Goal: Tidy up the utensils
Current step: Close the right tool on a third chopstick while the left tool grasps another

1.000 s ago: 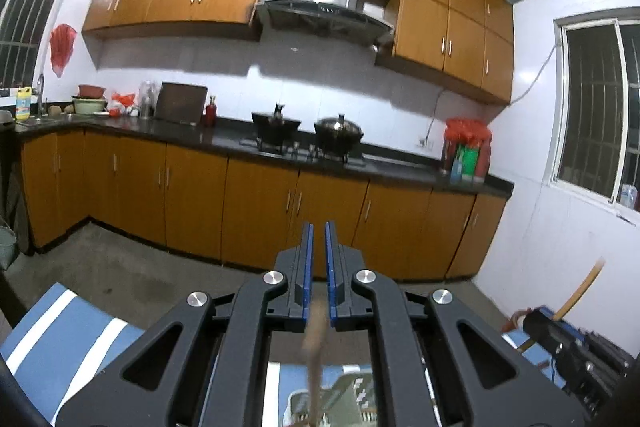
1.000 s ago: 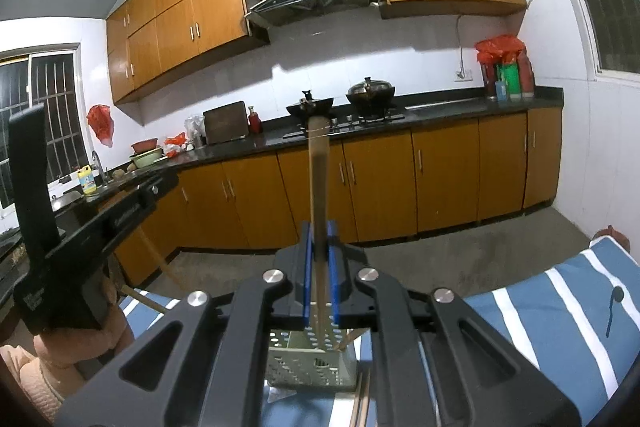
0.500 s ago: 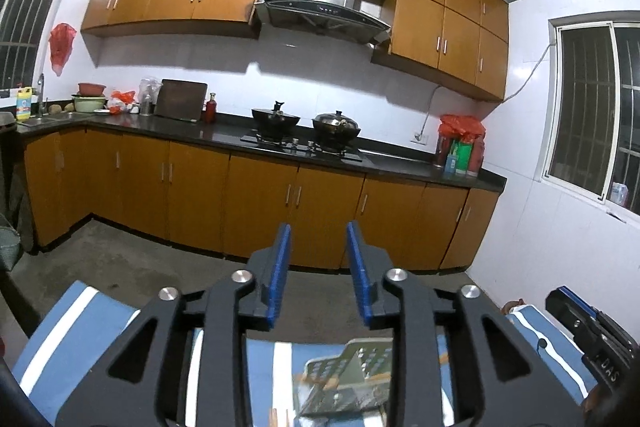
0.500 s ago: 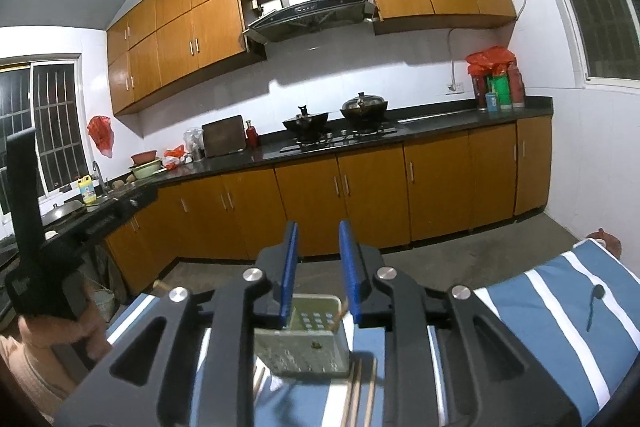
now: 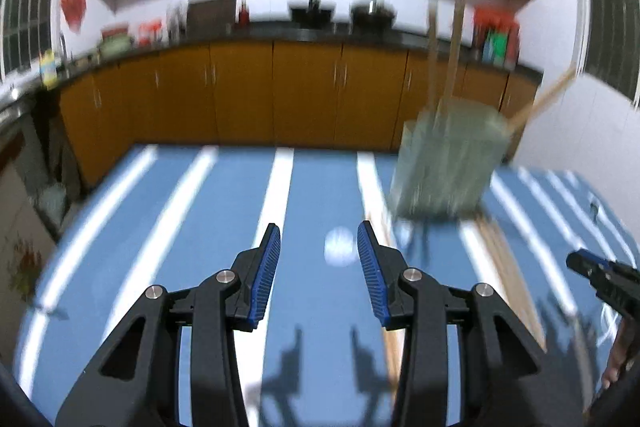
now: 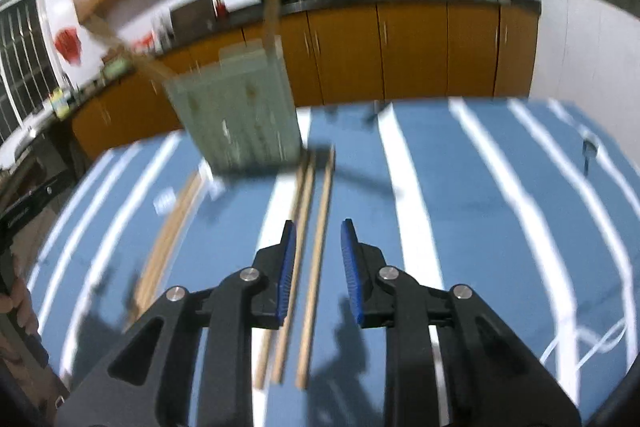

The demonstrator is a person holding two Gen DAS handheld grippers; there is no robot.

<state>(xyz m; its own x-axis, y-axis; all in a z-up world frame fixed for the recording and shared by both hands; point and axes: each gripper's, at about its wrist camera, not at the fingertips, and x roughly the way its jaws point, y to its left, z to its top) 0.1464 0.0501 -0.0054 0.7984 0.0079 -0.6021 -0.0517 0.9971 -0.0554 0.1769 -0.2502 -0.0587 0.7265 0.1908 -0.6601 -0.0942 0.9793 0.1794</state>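
A pale green perforated utensil holder point(image 5: 448, 167) stands on the blue striped tablecloth point(image 5: 200, 227) with wooden chopsticks point(image 5: 452, 43) sticking up out of it. It also shows in the right wrist view point(image 6: 236, 119). Loose wooden chopsticks point(image 6: 310, 267) lie on the cloth under and ahead of my right gripper point(image 6: 318, 227), which is open and empty. More chopsticks point(image 6: 172, 227) lie to their left. My left gripper point(image 5: 318, 231) is open and empty above bare cloth, left of the holder. Both views are blurred.
Orange kitchen cabinets point(image 5: 280, 91) and a dark counter with pots run behind the table. The table's far edge lies just behind the holder. The right gripper's tip point(image 5: 600, 275) shows at the right edge of the left wrist view.
Both grippers have opened and let go of the chopsticks they held over the holder. Both have tilted down toward the table, with the holder now farther ahead.
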